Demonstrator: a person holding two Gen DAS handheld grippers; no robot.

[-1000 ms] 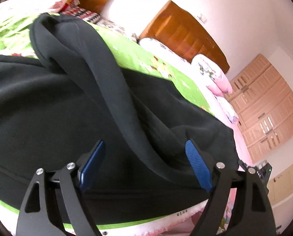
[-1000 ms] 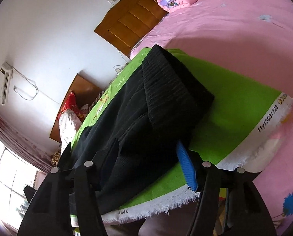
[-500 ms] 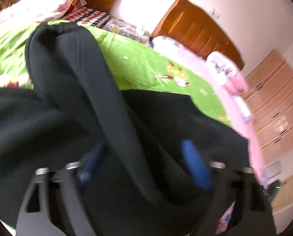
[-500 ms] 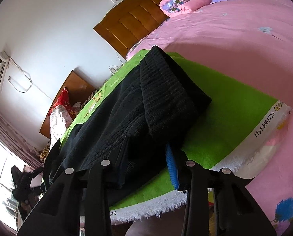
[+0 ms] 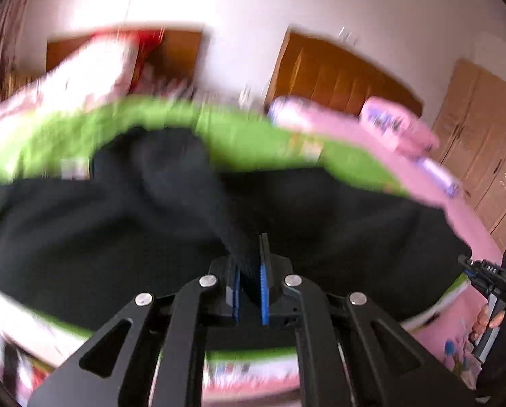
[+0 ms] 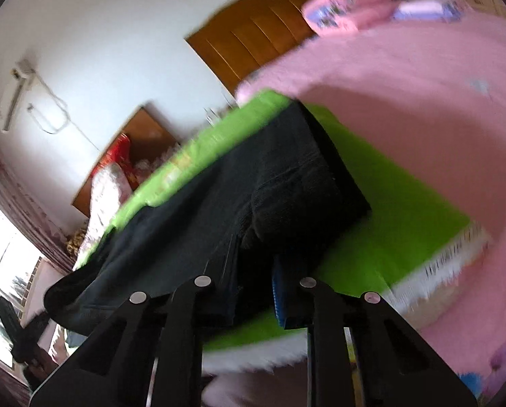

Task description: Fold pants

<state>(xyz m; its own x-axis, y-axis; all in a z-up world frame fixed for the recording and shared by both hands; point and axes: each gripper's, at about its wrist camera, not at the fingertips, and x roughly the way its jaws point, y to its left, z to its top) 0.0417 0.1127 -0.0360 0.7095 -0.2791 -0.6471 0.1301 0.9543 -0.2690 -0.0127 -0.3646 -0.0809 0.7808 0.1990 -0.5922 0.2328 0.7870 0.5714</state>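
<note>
The black pants (image 5: 117,237) lie across a green cloth (image 5: 253,135) on the bed. In the left wrist view my left gripper (image 5: 248,271) is shut on a raised fold of the black pants, with blue pads on both sides of the fabric. In the right wrist view the pants (image 6: 253,183) stretch away over the green cloth (image 6: 405,210). My right gripper (image 6: 253,281) is shut on the near edge of the pants, the blue pad (image 6: 278,291) pressing the cloth. Both views are blurred by motion.
A pink bedspread (image 6: 405,78) lies to the right, with pink pillows (image 5: 395,125) by a wooden headboard (image 5: 337,74). Wooden wardrobes (image 5: 490,129) stand at the right. The right gripper's body (image 5: 490,278) shows at the left view's right edge. A window (image 6: 2,264) is at far left.
Both grippers have closed on the pants; a second ago their jaws were wide apart. Both cameras have tilted up, and the pants fold is lifted.
</note>
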